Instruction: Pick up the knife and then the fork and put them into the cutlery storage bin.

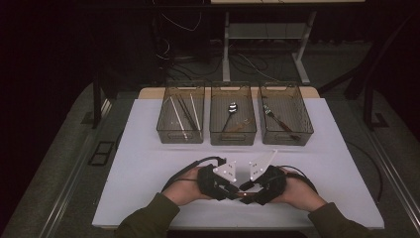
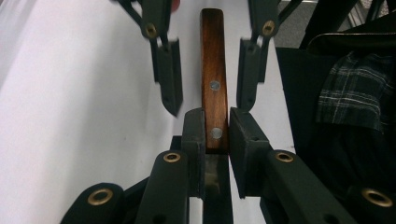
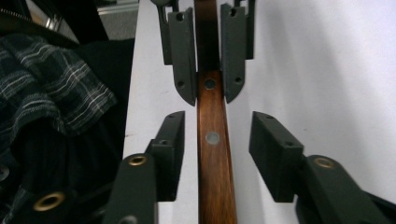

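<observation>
So a handover was being done here, pretty much mid-swap. A wooden handle (image 2: 214, 79) with two rivets, likely a knife or similar utensil going by the dark blade end, was held low over the counter (image 1: 148, 163) near its front edge, between the two hands. The left gripper (image 2: 215, 130) was clenched on the handle at the blade end, fingers (image 2: 194, 140) pressed against both sides. The right gripper (image 3: 212, 154) was set around the free end of the handle, its fingers (image 3: 273, 154) apart from the wood on both sides, so nothing was grasped by it yet.

Next move, as far as could be judged: the right fingers would need to be squeezed onto the handle squarely before anything was let go by the left, otherwise the piece could be dropped or twisted.

Room-wise, the front edge was close, with a plaid sleeve (image 2: 355, 88) just beyond it. Plenty of bare counter was left ahead, up to three bins (image 1: 233, 121) at the back, holding chopsticks, a spoon and a fork.
</observation>
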Tool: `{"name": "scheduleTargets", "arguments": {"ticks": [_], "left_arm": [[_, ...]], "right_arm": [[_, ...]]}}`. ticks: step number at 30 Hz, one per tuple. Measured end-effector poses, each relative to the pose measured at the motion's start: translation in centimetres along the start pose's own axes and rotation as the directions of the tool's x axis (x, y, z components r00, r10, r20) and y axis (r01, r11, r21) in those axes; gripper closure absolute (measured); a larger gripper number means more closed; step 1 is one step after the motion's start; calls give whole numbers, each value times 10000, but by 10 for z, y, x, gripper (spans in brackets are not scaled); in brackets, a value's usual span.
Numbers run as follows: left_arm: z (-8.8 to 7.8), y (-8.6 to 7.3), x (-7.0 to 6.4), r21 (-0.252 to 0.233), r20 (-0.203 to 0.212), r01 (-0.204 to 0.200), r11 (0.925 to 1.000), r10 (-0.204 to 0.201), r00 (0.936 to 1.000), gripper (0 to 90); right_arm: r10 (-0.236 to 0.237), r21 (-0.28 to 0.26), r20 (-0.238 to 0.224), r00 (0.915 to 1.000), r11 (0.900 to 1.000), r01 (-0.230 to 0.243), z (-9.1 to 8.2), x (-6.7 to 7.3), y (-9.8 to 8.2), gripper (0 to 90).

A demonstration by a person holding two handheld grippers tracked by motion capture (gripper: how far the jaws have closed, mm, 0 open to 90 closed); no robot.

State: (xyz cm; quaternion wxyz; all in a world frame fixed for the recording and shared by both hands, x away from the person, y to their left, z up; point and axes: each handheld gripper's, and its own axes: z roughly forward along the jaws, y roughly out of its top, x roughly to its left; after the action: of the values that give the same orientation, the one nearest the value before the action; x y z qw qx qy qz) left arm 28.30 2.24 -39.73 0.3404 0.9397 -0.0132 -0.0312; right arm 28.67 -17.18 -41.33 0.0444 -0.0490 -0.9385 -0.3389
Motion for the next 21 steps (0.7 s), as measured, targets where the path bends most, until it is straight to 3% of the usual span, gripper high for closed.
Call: {"name": "scheduleTargets", "arguments": {"ticks": [5,7,9,10,17,21], "left_arm": [[1,1,-1,30,53,-182,9998,182,9998,767],[1,2,-2,4,96,-223,9998,223,9997,767],[0,2,-2,5,102,-275,9996,275,9996,767],[0,2,-3,7,120,-294,9996,293,9995,767],[-2,1,-3,-118,140,-373,9992,375,9992,764],[-2,1,-4,-248,153,-375,9990,379,9992,762]], "right_arm": [[100,375,-202,9997,9993,-92,2,4,0,707],[-95,340,-177,9998,9994,101,2,6,1,748],[-518,374,-173,9985,9979,524,2,5,1,750],[-361,328,-115,9993,9988,365,2,7,2,751],[-438,360,110,9990,9984,434,1,10,4,760],[-102,343,-15,9999,9994,103,-1,10,5,761]]}}
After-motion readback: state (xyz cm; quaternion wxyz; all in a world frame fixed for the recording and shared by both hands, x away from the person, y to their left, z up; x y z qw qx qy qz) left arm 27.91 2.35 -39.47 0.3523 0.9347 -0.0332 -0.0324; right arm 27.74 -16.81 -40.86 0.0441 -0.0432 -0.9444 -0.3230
